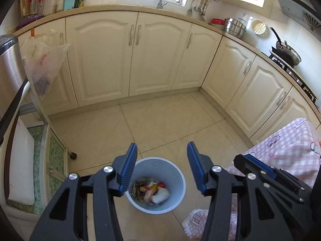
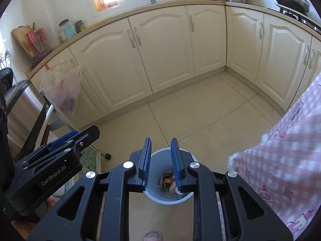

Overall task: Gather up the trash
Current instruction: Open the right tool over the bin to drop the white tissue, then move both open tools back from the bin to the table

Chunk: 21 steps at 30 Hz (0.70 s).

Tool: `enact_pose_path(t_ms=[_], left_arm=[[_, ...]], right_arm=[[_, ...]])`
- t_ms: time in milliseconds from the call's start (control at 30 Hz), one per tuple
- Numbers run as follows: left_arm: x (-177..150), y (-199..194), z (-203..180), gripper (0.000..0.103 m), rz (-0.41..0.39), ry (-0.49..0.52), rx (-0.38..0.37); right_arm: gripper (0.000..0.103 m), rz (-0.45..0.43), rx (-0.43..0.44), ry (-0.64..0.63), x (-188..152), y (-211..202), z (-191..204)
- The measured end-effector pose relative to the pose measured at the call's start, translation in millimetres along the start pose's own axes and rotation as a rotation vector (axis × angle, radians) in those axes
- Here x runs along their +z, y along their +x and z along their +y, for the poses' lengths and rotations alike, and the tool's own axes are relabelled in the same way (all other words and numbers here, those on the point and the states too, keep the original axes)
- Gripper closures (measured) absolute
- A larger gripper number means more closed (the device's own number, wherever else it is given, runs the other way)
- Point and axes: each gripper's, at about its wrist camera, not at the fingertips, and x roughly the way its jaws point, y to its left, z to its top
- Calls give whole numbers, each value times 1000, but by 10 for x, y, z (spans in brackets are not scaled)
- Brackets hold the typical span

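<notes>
A pale blue waste bin [image 1: 176,172] stands on the tiled floor just below both grippers. Inside it lies mixed trash [image 1: 152,190]: wrappers, a white wad and orange scraps. My left gripper [image 1: 162,146] hangs over the bin, its blue pads wide apart and nothing between them. In the right wrist view the bin [image 2: 160,158] shows through the narrow gap of my right gripper [image 2: 161,140], with the trash [image 2: 168,182] low in it. That gripper's pads stand slightly apart and touch nothing. Each gripper shows side-on in the other's view, the right gripper [image 1: 246,160] and the left gripper [image 2: 80,135].
Cream cabinets [image 1: 132,56] run along the far side and the right. A plastic bag [image 1: 44,60] hangs from a cabinet handle at left beside a steel appliance [image 1: 8,64]. A wheeled cart's caster [image 1: 73,156] sits left of the bin. Pink checked cloth [image 1: 291,140] drapes at right.
</notes>
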Motion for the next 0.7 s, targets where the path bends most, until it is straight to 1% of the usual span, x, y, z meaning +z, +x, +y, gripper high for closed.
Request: enact_pose_path(t_ms=[200,367,467,567,700], left_arm=[[13,-204,-247,51,-18,35,-20],[31,-505,-624,51,-50,80,-63],[21,-707,-944,47,-68,125,-91],[-12,-894,-1307,45,-85,179,-123],[-116,-1135,-1918,44,-96,266,-193]], right_arm=[[83,-55,-26,14,18,-436,-153],[81,-117,-49,28,15,-904,-316],[79,-160,-69,44,-3,-1245,-476],[78,-205,-93,64,-34,-1613,-678],[76,-255,-148,93,-121,-2095,-1014]])
